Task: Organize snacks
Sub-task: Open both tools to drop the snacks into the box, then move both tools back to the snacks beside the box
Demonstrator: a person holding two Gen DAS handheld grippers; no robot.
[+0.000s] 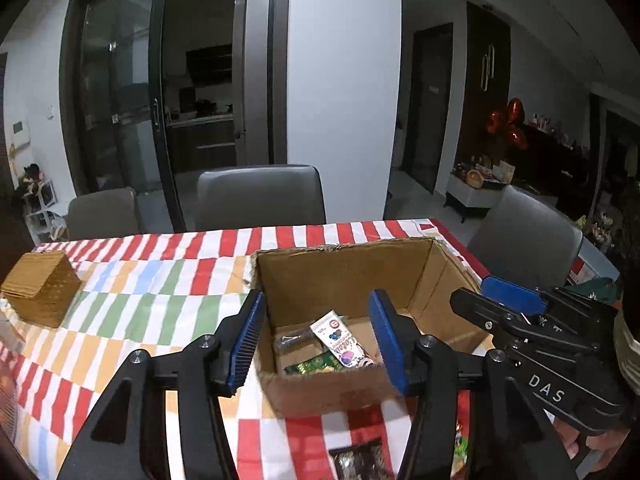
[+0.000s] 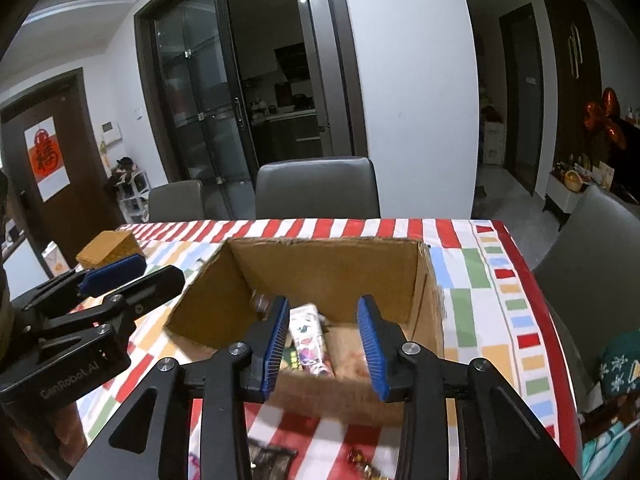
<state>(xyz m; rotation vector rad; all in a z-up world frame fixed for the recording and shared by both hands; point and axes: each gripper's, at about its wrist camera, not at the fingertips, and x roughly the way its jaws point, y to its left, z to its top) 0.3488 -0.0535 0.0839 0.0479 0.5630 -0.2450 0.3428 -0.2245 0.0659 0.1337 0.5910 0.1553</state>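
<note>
A: Left wrist view first. Our left gripper stands wide open with nothing between its fingers. The box sits just ahead, its near wall crossing the gap between them.

B: And inside it, between the fingers, we see a white pouch lying over a green packet, with a small dark wrapper beside them, nearer the left finger. Below the fingers, on the cloth, lies a dark packet, still outside the box. The right gripper shows off past our right finger; from here we cannot tell how far it gapes.

A: Right wrist view now. Our right gripper is open too, somewhat less wide, and empty. The box is again straight ahead, the white pouch lying just inside the left finger.

B: Below the fingers we make out a dark packet and a small gold-wrapped sweet loose on the cloth. The left gripper shows to the left.

A: We judge these packets light, soft and crinkly, likely slick. We would pinch one across its flat middle or a sealed edge, gently, lest the contents crush.

B: The sweet is small; we would close fully on it.
</note>
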